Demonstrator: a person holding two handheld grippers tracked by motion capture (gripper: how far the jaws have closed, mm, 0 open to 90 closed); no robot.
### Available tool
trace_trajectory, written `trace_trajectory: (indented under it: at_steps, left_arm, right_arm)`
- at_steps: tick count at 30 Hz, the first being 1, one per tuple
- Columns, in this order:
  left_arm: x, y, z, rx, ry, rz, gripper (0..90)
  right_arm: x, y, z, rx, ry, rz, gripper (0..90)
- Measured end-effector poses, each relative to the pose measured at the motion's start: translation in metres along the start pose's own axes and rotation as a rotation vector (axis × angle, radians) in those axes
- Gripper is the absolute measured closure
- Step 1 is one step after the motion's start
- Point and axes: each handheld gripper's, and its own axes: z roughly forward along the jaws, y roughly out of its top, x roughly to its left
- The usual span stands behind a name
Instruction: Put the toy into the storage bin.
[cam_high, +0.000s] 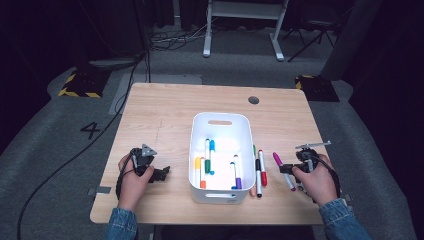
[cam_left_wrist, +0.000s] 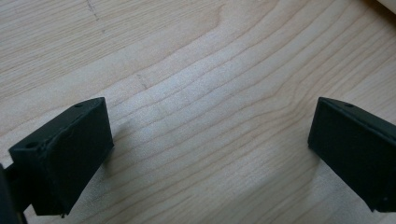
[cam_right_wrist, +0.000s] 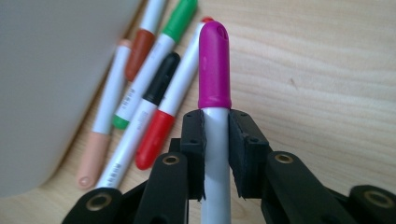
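My right gripper (cam_right_wrist: 215, 128) is shut on a white marker with a magenta cap (cam_right_wrist: 215, 65); the marker (cam_high: 283, 171) hangs a little above the table, right of the white bin (cam_high: 222, 121). Several loose markers lie beside the bin: a green-capped one (cam_right_wrist: 154, 60), a black-capped one (cam_right_wrist: 140, 121), a red-capped one (cam_right_wrist: 168, 112) and a peach-capped one (cam_right_wrist: 102, 121). Inside the bin lie several more markers (cam_high: 210, 155). My left gripper (cam_left_wrist: 210, 154) rests near the table's left front, open over bare wood, with nothing between its fingers (cam_left_wrist: 70, 154).
The wooden table (cam_high: 160, 110) has free room behind the bin and along its left side. A round dark cable grommet (cam_high: 253, 100) sits at the back right. Beyond the table are grey floor, cables and a desk frame.
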Motion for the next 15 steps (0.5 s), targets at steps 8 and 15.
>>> trace_trajectory:
  at_steps: [8, 15]
  left_arm:
    - [0.0, 0.003, 0.002, 0.004, -0.008, 0.0, 0.0]
    - [0.001, 0.005, 0.004, 0.005, -0.015, 0.009, 0.0]
  right_arm:
    - [0.011, 0.016, -0.027, -0.047, 0.044, -0.039, 77.3]
    - [0.023, 0.026, -0.042, -0.078, 0.087, -0.065, 77.3]
